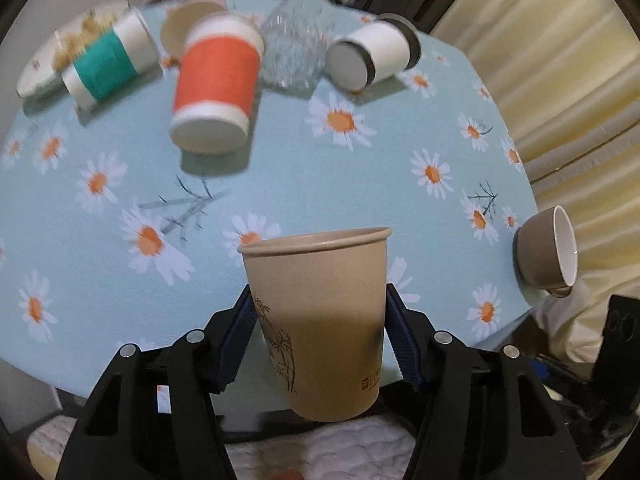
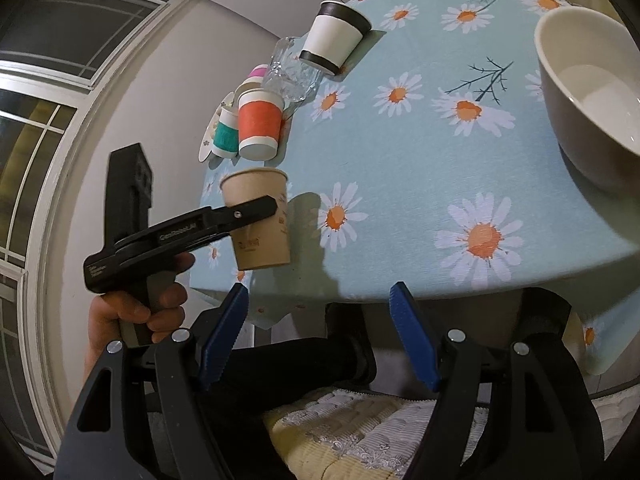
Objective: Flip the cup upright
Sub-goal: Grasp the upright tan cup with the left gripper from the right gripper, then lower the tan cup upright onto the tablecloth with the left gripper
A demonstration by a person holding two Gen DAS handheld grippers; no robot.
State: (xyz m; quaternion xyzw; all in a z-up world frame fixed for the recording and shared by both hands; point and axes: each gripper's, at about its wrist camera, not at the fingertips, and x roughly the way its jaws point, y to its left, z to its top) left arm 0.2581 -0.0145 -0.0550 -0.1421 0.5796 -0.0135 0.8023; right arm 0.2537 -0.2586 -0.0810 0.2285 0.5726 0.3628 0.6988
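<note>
Left claw pinches the cup, rim-up, held off the counter at six o'clock. Right claw spread, idle. Lower level, seat base flat, then release.

A daisy-print table carries toppled cups: orange, green (against a plate), black-rimmed.
</note>
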